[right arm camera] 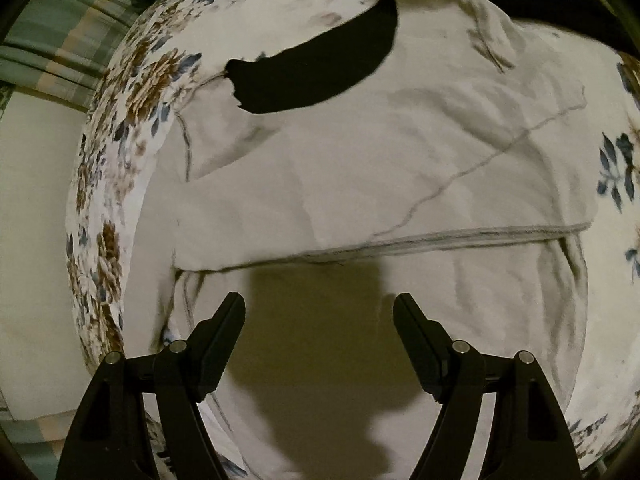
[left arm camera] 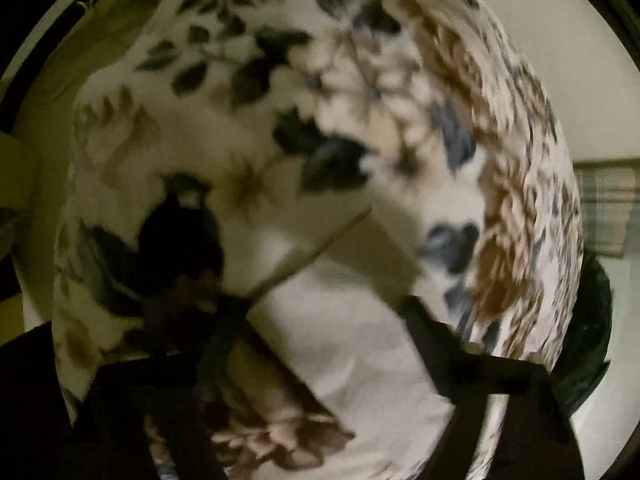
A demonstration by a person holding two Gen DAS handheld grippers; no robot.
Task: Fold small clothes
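Note:
A pale grey garment (right arm camera: 360, 160) lies spread on a floral bed cover (right arm camera: 120, 128), with a folded hem running across it. A black piece of cloth (right arm camera: 316, 72) lies on its far part. My right gripper (right arm camera: 319, 308) is open and empty, hovering above the garment's near part. In the blurred left wrist view, my left gripper (left arm camera: 320, 304) is over the same pale garment (left arm camera: 352, 360); its right finger (left arm camera: 436, 336) shows, and the left finger is lost in dark blur. The jaws look apart with cloth between them.
The floral cover (left arm camera: 280, 100) fills most of the left view. A plaid blanket (right arm camera: 60, 40) lies at the upper left beside the bed, with a pale floor or wall (right arm camera: 36, 208) to the left. A dark green object (left arm camera: 588, 340) sits at the bed's right edge.

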